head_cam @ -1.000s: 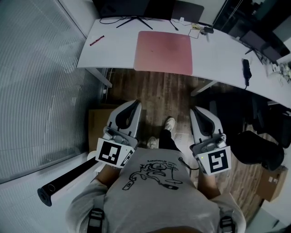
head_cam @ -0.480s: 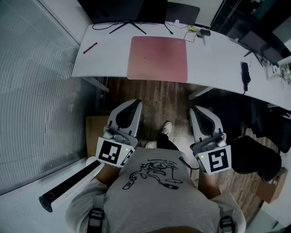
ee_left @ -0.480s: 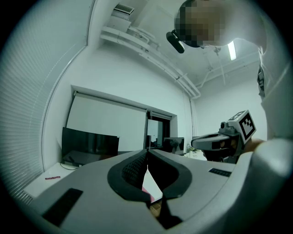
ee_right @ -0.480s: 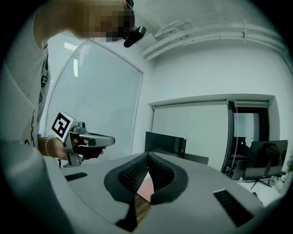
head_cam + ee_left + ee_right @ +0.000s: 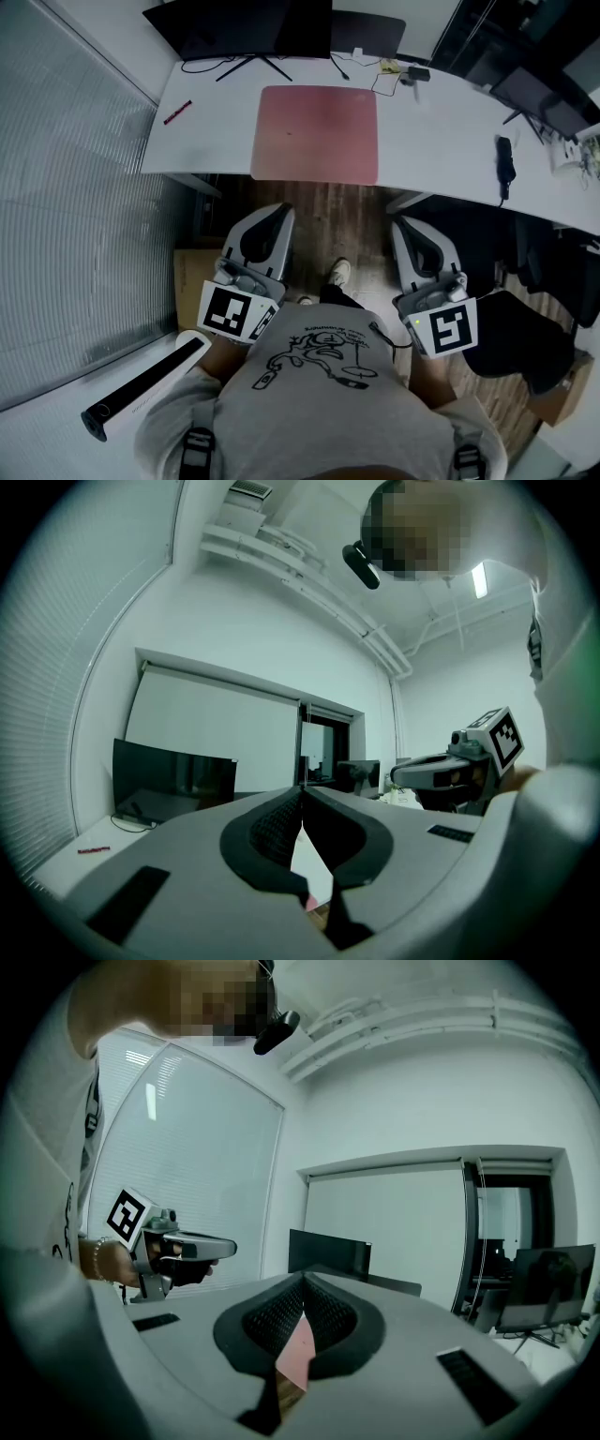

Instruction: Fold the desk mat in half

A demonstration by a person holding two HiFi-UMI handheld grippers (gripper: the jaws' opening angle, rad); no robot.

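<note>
Shirt (image 5: 323,361) print too small to read, maybe line of script. Mat (image 5: 316,133) flat on desk (image 5: 441,117), near edge along desk front. Left claw (image 5: 274,211) and right claw (image 5: 406,225) both closed, empty, over floor (image 5: 337,211), well short of desk. Versus second ago: desk and mat nearer in head view. Bare desk both sides of mat; pen (image 5: 177,112) far left.

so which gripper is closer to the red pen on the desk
Left. The left gripper is short of the desk, right of the red pen; the right gripper is much farther right.
</note>
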